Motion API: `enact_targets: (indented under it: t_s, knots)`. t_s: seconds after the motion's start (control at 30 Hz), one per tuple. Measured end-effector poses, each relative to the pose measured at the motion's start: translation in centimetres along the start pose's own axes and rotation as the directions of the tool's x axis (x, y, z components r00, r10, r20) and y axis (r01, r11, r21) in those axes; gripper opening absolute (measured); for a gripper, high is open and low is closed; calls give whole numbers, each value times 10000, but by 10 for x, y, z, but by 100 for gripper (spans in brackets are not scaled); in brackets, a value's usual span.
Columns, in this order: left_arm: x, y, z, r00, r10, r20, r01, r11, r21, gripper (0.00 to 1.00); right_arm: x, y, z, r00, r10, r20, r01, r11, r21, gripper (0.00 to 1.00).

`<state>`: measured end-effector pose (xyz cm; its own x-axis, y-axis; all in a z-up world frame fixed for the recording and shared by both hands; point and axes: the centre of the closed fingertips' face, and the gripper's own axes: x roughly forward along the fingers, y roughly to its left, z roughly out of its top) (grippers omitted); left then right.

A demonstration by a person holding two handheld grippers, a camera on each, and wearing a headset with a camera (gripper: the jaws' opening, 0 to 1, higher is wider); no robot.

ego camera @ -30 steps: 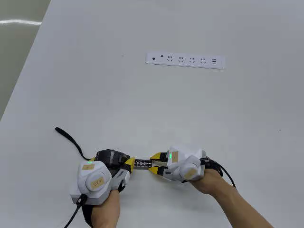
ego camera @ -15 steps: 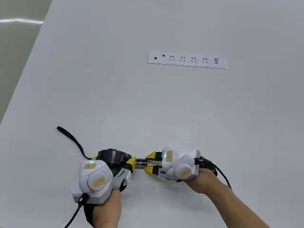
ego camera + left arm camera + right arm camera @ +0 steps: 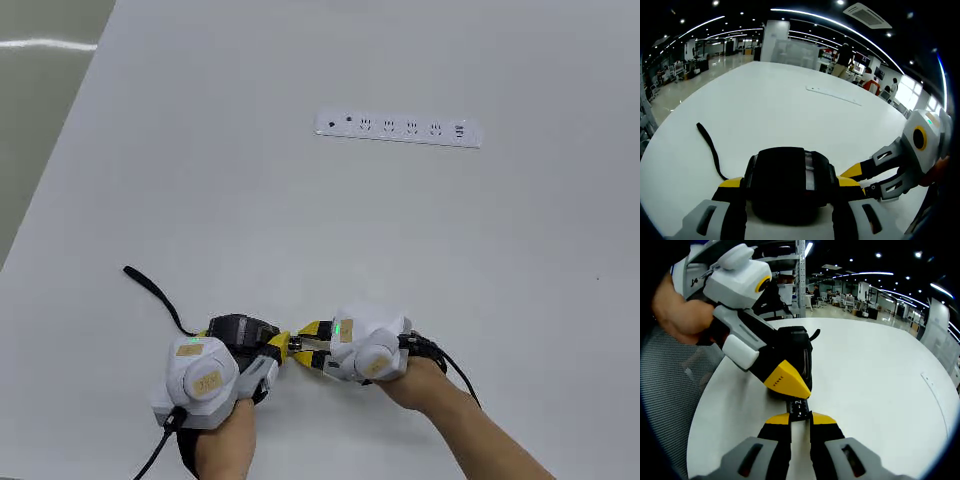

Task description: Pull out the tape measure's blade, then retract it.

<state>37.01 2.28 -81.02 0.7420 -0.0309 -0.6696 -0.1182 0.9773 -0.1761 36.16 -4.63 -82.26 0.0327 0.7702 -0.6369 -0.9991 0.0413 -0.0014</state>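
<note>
Tape measure (image 3: 238,328) clamped in left gripper (image 3: 790,187), right gripper (image 3: 800,419) pinching blade (image 3: 798,407), barely extended: pull just starting or retraction nearly complete.

Bright, even light from ceiling strips (image 3: 840,22) leaves the white table (image 3: 300,200) nearly shadowless; head view sharp, gripper views fisheye-bent at edges, black tape measure (image 3: 790,182) dark and detail-poor.

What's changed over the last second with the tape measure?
The right gripper, shut on the blade, moved toward the tape measure, so the exposed blade shortened. The left gripper stays clamped on the tape measure; the power strip hasn't moved.
</note>
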Motion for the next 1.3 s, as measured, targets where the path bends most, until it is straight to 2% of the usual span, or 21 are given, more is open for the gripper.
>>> enact_targets:
  t_s: [0.6, 1.3]
  knots:
    - [0, 0, 0, 9997, -222, -103, 220, 9996, -166, 67, 13, 4, 12, 9998, 11, 200, -14, 9999, 107, 12]
    - [1, -1, -1, 9994, -294, -192, 287, 9991, -318, 68, 14, 5, 11, 10000, 3, 3, -3, 9997, -241, 12]
